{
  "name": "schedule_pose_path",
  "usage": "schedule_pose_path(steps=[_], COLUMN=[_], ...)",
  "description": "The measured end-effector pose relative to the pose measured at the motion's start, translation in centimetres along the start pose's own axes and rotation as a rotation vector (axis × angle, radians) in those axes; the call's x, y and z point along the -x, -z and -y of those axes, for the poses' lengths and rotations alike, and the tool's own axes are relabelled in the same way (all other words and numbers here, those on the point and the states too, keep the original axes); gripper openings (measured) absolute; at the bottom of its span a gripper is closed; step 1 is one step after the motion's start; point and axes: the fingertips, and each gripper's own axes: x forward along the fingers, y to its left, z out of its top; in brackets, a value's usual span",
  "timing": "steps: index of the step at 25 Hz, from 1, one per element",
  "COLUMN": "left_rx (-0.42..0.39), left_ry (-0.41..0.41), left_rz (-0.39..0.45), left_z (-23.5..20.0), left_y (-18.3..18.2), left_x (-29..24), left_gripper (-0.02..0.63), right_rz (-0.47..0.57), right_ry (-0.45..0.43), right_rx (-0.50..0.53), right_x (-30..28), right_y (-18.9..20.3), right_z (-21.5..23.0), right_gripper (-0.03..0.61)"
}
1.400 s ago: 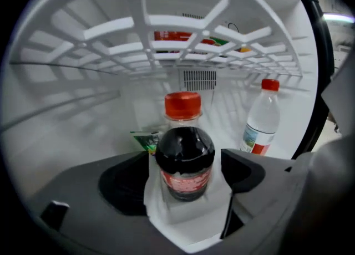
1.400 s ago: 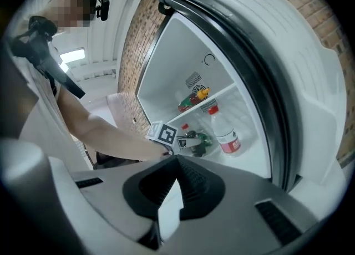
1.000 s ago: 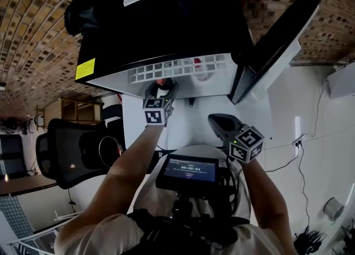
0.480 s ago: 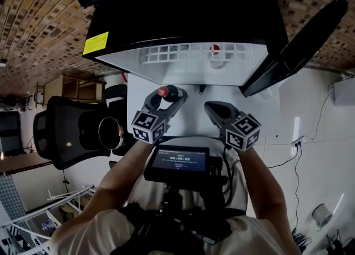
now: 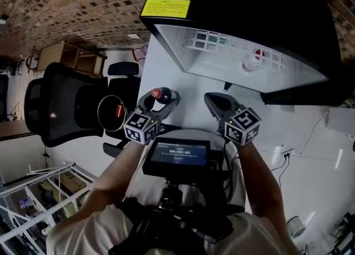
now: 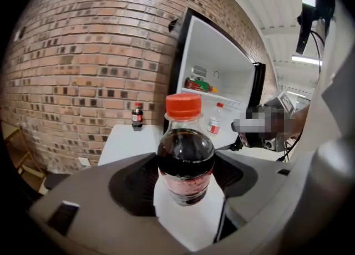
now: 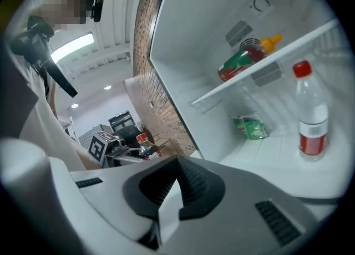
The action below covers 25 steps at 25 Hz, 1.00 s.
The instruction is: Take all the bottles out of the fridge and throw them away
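Note:
A dark cola bottle [image 6: 186, 151] with a red cap stands upright between the jaws of my left gripper [image 6: 186, 173], which is shut on its body. The head view shows that gripper [image 5: 159, 96] holding the bottle [image 5: 157, 93] in front of the open black fridge [image 5: 249, 4], clear of its shelves. A clear bottle [image 7: 310, 118] with a red cap and red label stands inside the fridge [image 5: 252, 61]. My right gripper [image 7: 176, 165] is shut and empty, beside the left one [image 5: 215, 101] and pointing into the fridge.
On the fridge shelf lie a red sauce bottle [image 7: 244, 60] and, below it, a green packet [image 7: 252, 126]. A small cola bottle [image 6: 137, 115] stands on a white surface left of the fridge. A black office chair [image 5: 66, 104] and a round dark object [image 5: 112, 111] are at my left.
My left gripper has drawn the cola bottle back out of the fridge toward my body. My view has swung left, so the fridge now sits at the upper right.

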Motion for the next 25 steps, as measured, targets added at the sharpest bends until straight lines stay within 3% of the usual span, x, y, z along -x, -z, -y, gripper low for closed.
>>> schedule_pose_path(steps=[5, 17, 22, 25], left_rx=[0.069, 0.338, 0.358, 0.313], left_ry=[-0.088, -0.496, -0.529, -0.501], left_rz=[-0.024, -0.168, -0.254, -0.337], left_z=[-6.2, -22.2, -26.2, -28.1], left_y=[3.9, 19.4, 23.8, 25.7], left_x=[3.5, 19.4, 21.4, 20.4], left_gripper=[0.307, 0.307, 0.307, 0.307], right_rz=[-0.071, -0.187, -0.227, -0.261], right_ry=[-0.016, -0.108, -0.117, -0.109], right_rx=[0.016, 0.052, 0.066, 0.068], right_x=[-4.7, -15.4, -18.1, -19.0], right_y=[1.0, 2.4, 3.1, 3.6], right_z=[-1.5, -8.1, -9.3, -9.9], right_gripper=[0.0, 0.0, 0.0, 0.0])
